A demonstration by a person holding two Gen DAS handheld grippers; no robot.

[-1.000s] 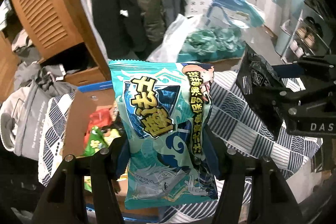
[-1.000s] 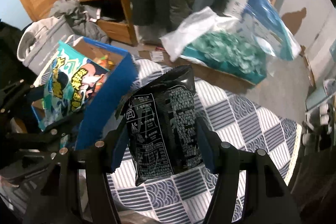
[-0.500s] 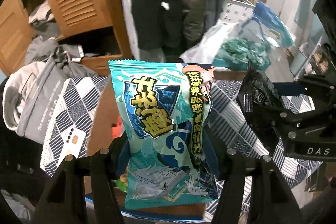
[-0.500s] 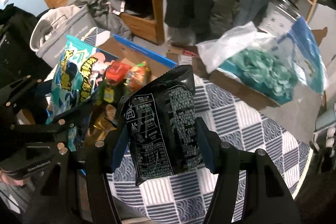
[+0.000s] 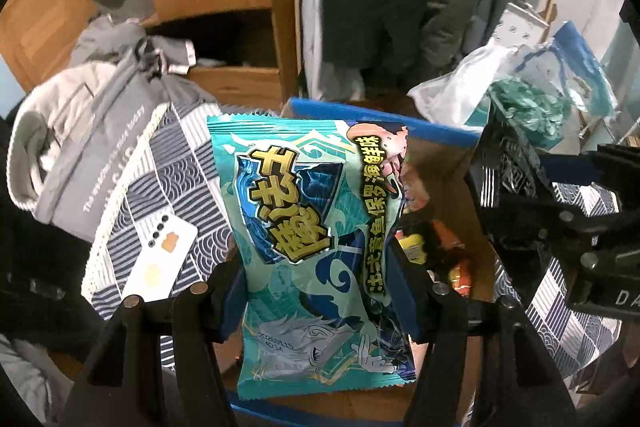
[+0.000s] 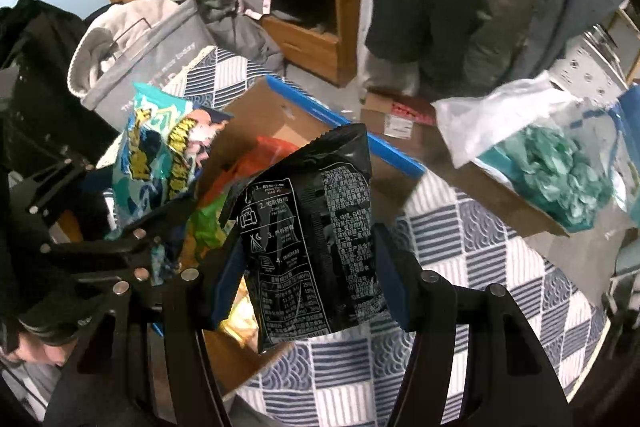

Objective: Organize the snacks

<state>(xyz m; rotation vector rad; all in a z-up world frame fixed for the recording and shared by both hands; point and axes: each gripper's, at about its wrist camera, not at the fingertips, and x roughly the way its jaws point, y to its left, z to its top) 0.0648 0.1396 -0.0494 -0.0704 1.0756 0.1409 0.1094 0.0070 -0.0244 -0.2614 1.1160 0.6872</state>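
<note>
Left gripper [image 5: 320, 291] was clamped on teal snack bag [image 5: 312, 243], right gripper [image 6: 308, 275] on black snack bag [image 6: 312, 239], both over the open cardboard box [image 6: 272, 115] of snacks. Risk: the grippers crowded close, so bags could collide or miss the box.

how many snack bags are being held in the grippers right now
2. A teal snack bag sits in the left gripper; a black snack bag sits in the right gripper. More loose packets lie in the box below, partly hidden.
</note>
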